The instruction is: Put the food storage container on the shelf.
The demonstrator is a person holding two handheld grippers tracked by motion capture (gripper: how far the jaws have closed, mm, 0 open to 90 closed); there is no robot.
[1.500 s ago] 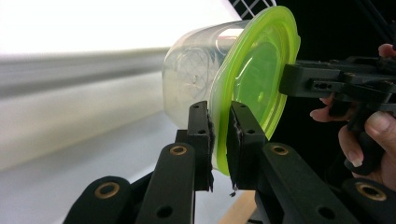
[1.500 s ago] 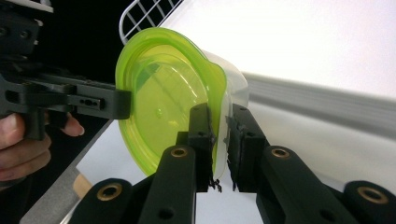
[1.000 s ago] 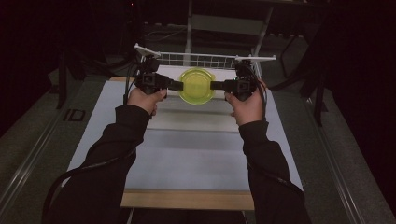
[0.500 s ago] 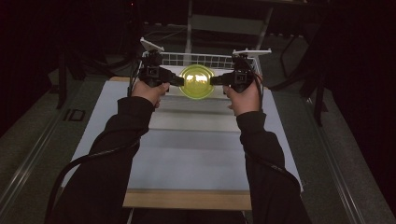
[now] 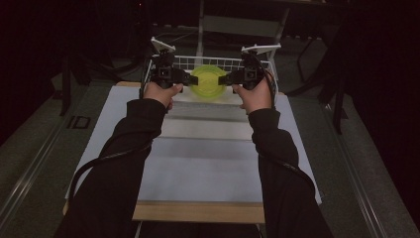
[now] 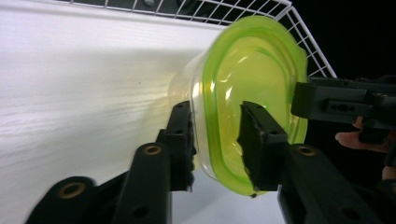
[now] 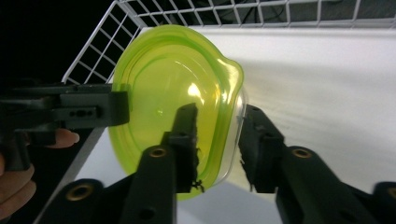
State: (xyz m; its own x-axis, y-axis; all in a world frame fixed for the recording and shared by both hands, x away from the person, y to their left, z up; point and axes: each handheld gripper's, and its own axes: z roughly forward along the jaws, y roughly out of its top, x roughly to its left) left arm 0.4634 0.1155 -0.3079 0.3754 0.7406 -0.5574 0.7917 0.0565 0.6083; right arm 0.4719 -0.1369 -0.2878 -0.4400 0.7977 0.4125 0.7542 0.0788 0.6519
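A clear plastic container with a yellow-green lid point(image 5: 208, 82) hangs tilted on its side at the table's far end, just in front of the white wire basket point(image 5: 233, 62). My left gripper point(image 5: 187, 79) is shut on its left rim and my right gripper point(image 5: 225, 79) is shut on its right rim. In the left gripper view my left gripper point(image 6: 217, 123) clamps lid and wall of the container point(image 6: 252, 70), with the right gripper point(image 6: 345, 100) beyond. In the right gripper view my right gripper point(image 7: 219, 123) pinches the edge of the container point(image 7: 159, 88), opposite the left gripper point(image 7: 70, 109).
A white sheet covers the table point(image 5: 208, 163), with a wooden front edge point(image 5: 198, 212). The wire basket's walls point(image 6: 308, 42) point(image 7: 102, 42) rise right behind the container. Both forearms in dark sleeves reach across the table. Dark floor and stands surround it.
Both grippers have carried the container away from the person, up to the wire basket at the table's far end. Their hold on it is unchanged.
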